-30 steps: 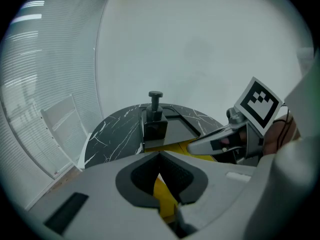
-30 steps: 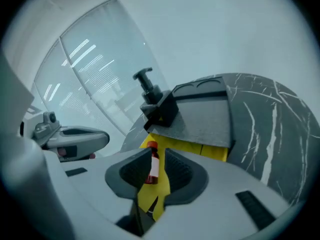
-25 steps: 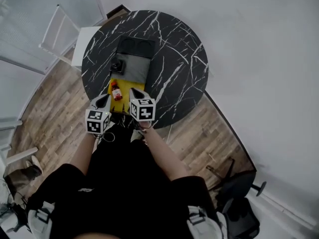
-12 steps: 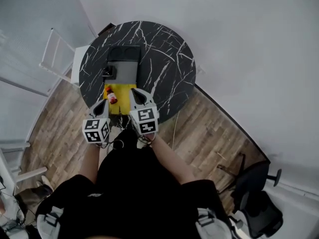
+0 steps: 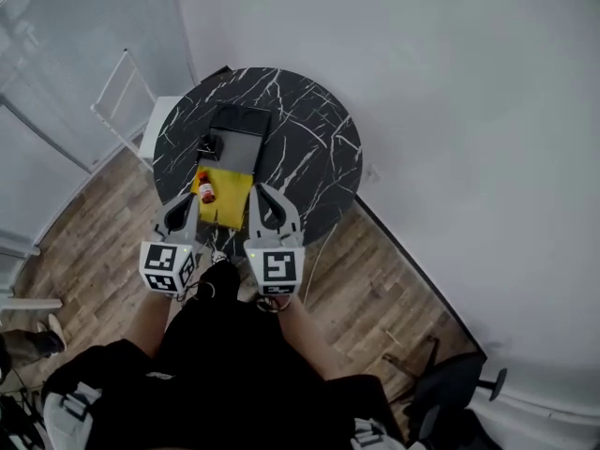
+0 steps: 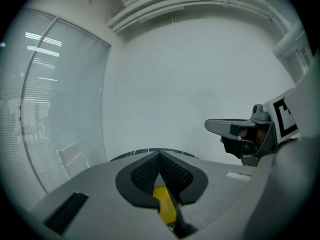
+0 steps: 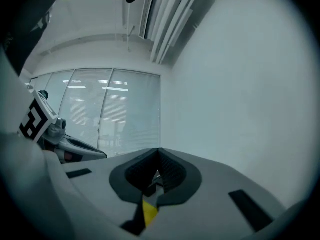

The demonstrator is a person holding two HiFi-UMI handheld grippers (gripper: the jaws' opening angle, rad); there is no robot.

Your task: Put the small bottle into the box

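Both left tongs (image 5: pixel 188 202) and right tongs (image 5: pixel 262 193) closed, empty, small bottle (image 5: pixel 205 187) on yellow mat (image 5: pixel 231 202), box (image 5: pixel 237 135) beyond

I find no text I can read anywhere. My left gripper (image 5: pixel 190 201) and right gripper (image 5: pixel 263 192) show only black-and-white square patterns, and the small bottle (image 5: pixel 205 188) has a label too tiny to make out.

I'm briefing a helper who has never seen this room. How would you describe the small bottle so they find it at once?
Find the round black marble table. On its near side lies a yellow sheet, and the small bottle sits at that sheet's left edge, the only red thing on the table.
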